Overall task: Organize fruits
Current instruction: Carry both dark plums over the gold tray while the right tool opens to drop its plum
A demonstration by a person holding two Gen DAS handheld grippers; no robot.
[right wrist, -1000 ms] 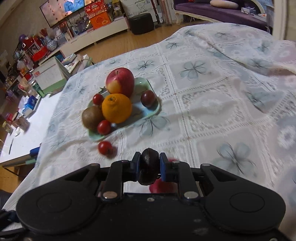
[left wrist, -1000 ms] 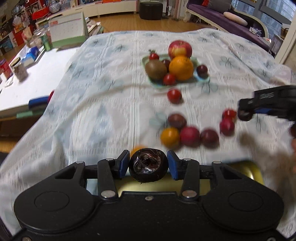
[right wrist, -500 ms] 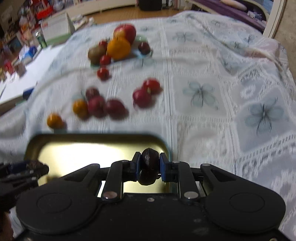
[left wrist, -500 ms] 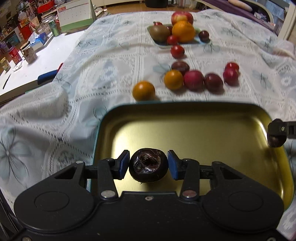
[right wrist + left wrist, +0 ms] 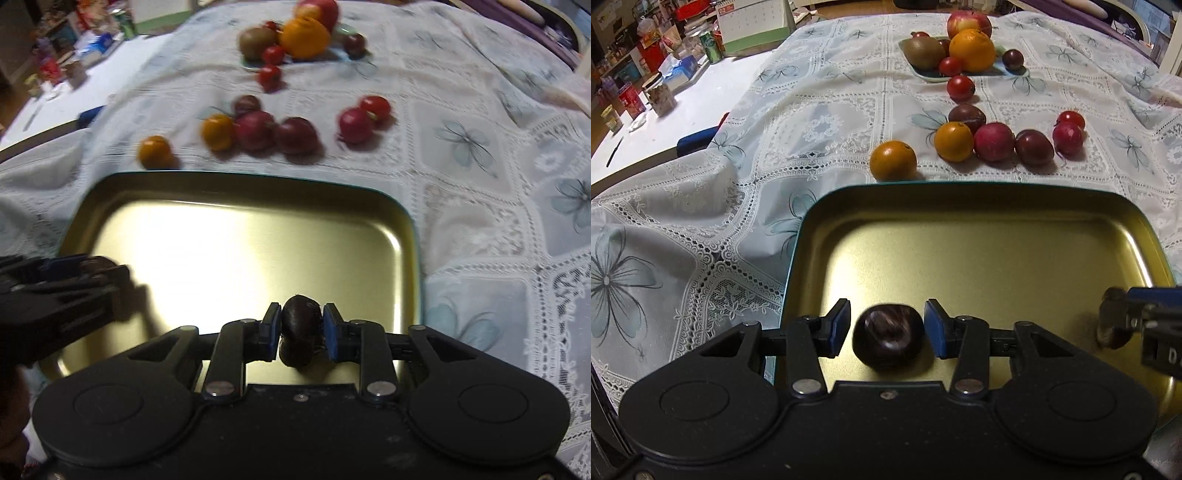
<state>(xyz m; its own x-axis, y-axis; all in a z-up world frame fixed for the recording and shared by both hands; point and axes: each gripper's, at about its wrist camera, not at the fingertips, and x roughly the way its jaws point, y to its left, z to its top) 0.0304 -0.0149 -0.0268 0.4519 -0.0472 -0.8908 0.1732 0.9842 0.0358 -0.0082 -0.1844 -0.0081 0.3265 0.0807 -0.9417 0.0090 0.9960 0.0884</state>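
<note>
A gold metal tray (image 5: 979, 236) lies on the lace tablecloth, also in the right wrist view (image 5: 240, 229). My left gripper (image 5: 886, 328) is open over the tray's near left; a blurred dark chestnut (image 5: 886, 338) sits between its fingers, apart from both pads. My right gripper (image 5: 300, 328) is shut on another dark chestnut (image 5: 299, 325) over the tray's near right; it also shows at the left wrist view's right edge (image 5: 1115, 325). Loose fruits lie beyond the tray: oranges (image 5: 893, 160), plums (image 5: 1033, 147), radishes (image 5: 993, 142).
A green plate (image 5: 997, 70) at the far side holds an apple (image 5: 968, 23), an orange (image 5: 972, 50), a kiwi (image 5: 923, 53) and small fruits. A white table (image 5: 665, 110) with jars and boxes stands to the left.
My left gripper has opened and the chestnut has come free of its pads. Both grippers have moved lower over the tray. My right gripper still holds its chestnut.
</note>
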